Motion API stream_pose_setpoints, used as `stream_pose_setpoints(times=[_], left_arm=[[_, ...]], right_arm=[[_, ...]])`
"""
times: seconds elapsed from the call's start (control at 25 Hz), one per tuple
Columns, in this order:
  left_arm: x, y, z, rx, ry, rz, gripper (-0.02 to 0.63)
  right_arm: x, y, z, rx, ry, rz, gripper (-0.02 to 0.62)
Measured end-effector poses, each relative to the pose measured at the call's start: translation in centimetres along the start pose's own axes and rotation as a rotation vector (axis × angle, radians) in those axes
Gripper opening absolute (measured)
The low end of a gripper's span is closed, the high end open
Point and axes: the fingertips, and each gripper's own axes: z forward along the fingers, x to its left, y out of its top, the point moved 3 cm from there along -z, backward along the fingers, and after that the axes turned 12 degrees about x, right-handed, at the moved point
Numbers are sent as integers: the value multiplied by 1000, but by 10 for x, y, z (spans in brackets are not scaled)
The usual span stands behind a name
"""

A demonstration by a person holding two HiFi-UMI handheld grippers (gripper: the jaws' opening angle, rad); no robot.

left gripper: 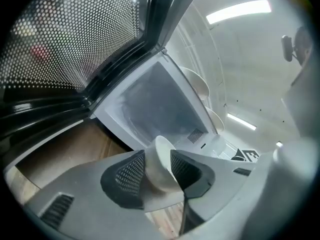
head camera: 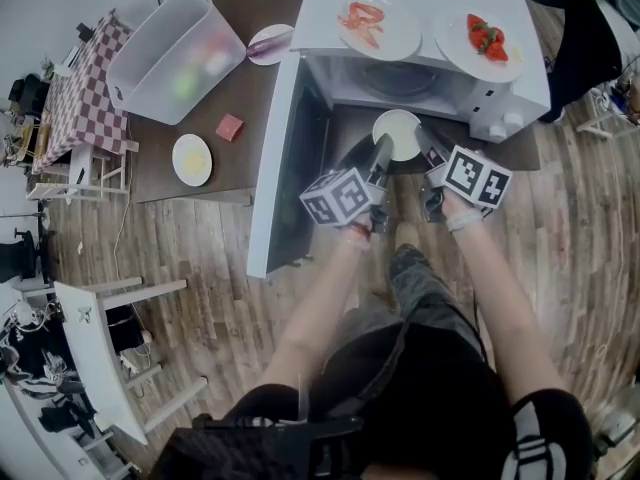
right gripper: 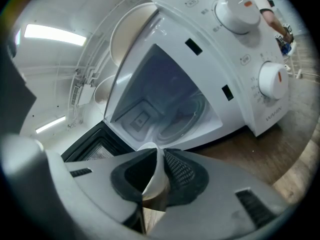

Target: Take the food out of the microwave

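Nearest the camera, two bare forearms reach forward from a crouching or seated person, side by side. Each hand carries a gripper topped with a marker cube. Both grippers point slightly downward toward the front edge of the worktop (head camera: pixel 255 98).

Between them hangs a white dish (head camera: pixel 398 133), the task's item. It is just outside the mouth of the microwave (head camera: pixel 500 103), above the bare strip of worktop in front of it. The left gripper (head camera: pixel 383 150) has its jaws set fairly wide, clamped on a thick part of the dish's rim. The right gripper (head camera: pixel 430 155) has its jaws narrow, pinching a thin edge on the opposite side. Holding both sides probably keeps the dish level so nothing slides off. What the dish carries cannot be made out.

Beyond the dish, the microwave cavity stands open and looks empty, with its glass turntable showing in the right gripper view. The door (head camera: pixel 275 168) is swung fully out to the left, leaving a free path for the dish.

On the microwave's top sit two plates of red food (head camera: pixel 365 18), likely parked there out of the way. Farther left, toward the worktop's left edge, are a yellow-topped plate (head camera: pixel 192 159), a small pink block (head camera: pixel 230 127) and a clear tub (head camera: pixel 175 53).
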Motion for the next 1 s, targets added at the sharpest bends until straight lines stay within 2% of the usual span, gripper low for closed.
stream_pose_setpoints(times=[0.72, 1.0], left_arm=[[-5, -14, -4, 74, 33, -16, 153], [-13, -12, -3, 69, 30, -23, 153]], right_arm=[[-4, -11, -10, 43, -1, 41, 51], [-5, -8, -16, 45, 3, 55, 51]])
